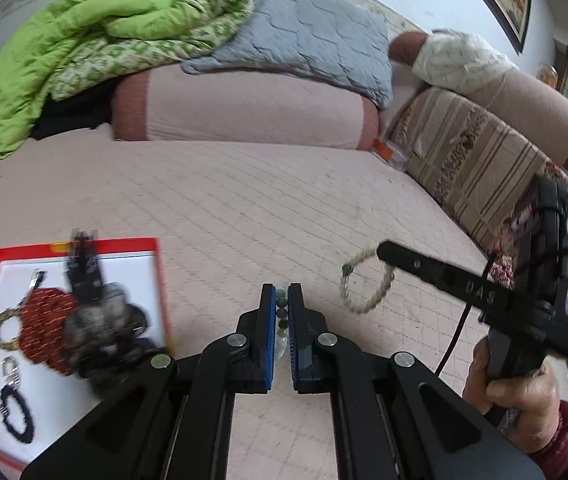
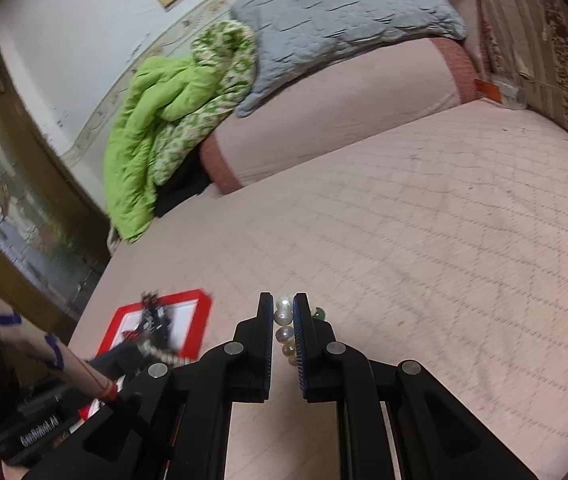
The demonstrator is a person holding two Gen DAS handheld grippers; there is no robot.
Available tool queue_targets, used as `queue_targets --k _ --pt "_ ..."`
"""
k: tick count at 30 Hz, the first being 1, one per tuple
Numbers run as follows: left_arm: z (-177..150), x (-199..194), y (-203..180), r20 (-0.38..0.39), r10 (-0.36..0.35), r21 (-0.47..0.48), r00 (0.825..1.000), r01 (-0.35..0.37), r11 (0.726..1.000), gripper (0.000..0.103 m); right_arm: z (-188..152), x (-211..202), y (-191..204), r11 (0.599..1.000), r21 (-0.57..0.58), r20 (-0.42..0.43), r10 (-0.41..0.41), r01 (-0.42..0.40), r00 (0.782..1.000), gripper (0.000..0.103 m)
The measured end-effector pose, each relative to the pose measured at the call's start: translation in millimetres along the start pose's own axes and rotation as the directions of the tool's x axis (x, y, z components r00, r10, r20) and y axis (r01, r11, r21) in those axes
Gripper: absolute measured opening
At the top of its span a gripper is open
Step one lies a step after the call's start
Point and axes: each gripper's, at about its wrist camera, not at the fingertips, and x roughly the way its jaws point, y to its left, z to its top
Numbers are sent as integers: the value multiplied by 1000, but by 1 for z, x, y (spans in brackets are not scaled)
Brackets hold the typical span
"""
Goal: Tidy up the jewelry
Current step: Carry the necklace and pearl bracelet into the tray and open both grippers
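Observation:
My left gripper [image 1: 282, 300] is shut on a string of green, dark and pale beads [image 1: 282, 318] above the pink bed. To its left lies a red-rimmed white tray [image 1: 140, 276] holding a red bead pile [image 1: 46, 312], dark jewelry [image 1: 104, 320], a rope bracelet [image 1: 4, 330] and a black bead bracelet [image 1: 14, 416]. My right gripper [image 2: 283, 304] is shut on a pearl bracelet [image 2: 283, 316] with a green bead [image 2: 319, 313]. In the left wrist view that bracelet [image 1: 364, 284] hangs from the right gripper [image 1: 384, 250] as a loop. The tray [image 2: 200, 312] shows in the right wrist view.
The pink quilted bed [image 1: 264, 200] stretches ahead. A pink bolster [image 1: 244, 112], grey pillow [image 1: 312, 40] and green quilt [image 1: 84, 32] lie at the far end. Striped cushions [image 1: 484, 160] line the right side. A door [image 2: 12, 200] stands at left.

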Motion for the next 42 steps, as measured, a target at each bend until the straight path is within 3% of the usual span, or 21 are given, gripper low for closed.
queue_targets --k 9,14,22,28,31,33,42 --pt "-20 -60 63 44 87 -83 995 -84 993 5 -33 6 72 987 -108 -45 119 -123 992 11" --pt "-34 -85 103 49 144 -140 988 -136 981 5 -55 13 123 959 -179 -81 207 -219 975 11" --pt "-58 -103 163 35 214 -233 976 -200 952 5 -90 37 198 891 -259 -182 334 -372 925 11" --pt "-77 -95 194 11 229 -282 973 -217 935 5 -108 71 218 863 -192 -283 408 -468 868 11" --pt "-87 -86 208 -12 233 -307 973 -225 925 5 -120 99 223 868 -145 -344 406 -476 846 11" --pt "-92 -81 215 -19 219 -325 976 -213 921 5 -123 111 223 876 -139 -364 388 -461 847 11" --pt "-97 -64 221 -46 204 -313 978 -208 927 5 -122 136 218 918 -204 -337 261 -341 905 11"
